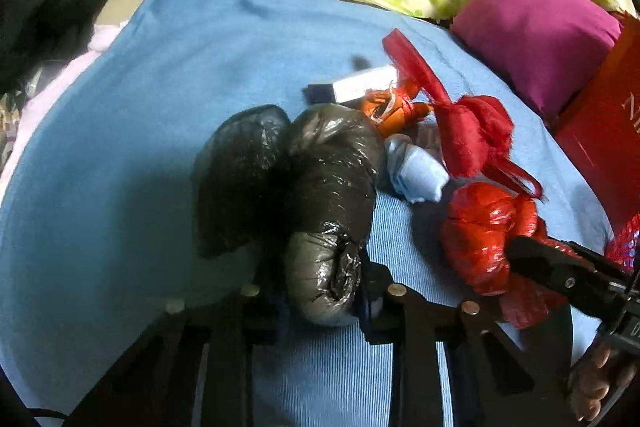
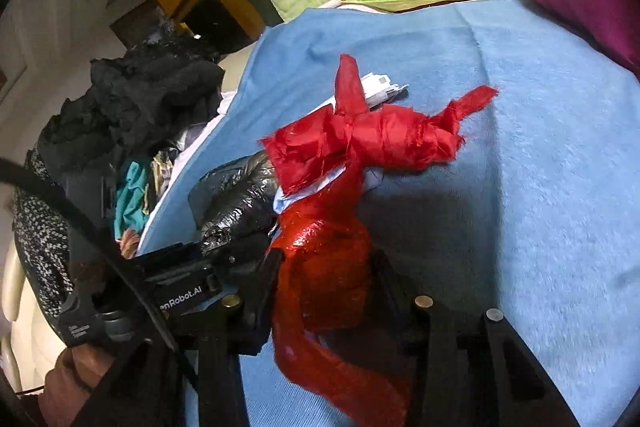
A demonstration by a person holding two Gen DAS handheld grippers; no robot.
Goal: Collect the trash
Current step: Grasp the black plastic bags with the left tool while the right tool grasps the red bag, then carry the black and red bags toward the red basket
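Black plastic fills my left wrist view: the left tool (image 1: 320, 291) is clamped shut on the black bag (image 1: 320, 211), whose crumpled bulk rises from six o'clock to the centre. It lies on the blue blanket (image 1: 160, 107) of the bed. At four o'clock the right tool (image 1: 516, 251) bites into the red bag (image 1: 480, 239). Towards two o'clock of centre sit a red ribbon bundle (image 1: 468, 135), a pale blue scrap (image 1: 416, 175), an orange wrapper (image 1: 396, 107) and a small white box (image 1: 360, 85).

In my right wrist view the right tool (image 2: 324, 291) is closed on the red bag (image 2: 324, 267) at six o'clock, with a loose tail hanging below. The red ribbon bundle (image 2: 368, 139) lies at twelve o'clock of it; the left tool (image 2: 224, 259) and black bag (image 2: 240, 195) are at nine o'clock.

My worry is that the thin plastic may tear or slide out on lifting. The ribbon seems to touch the red bag, so it might drag along and scatter the small scraps.
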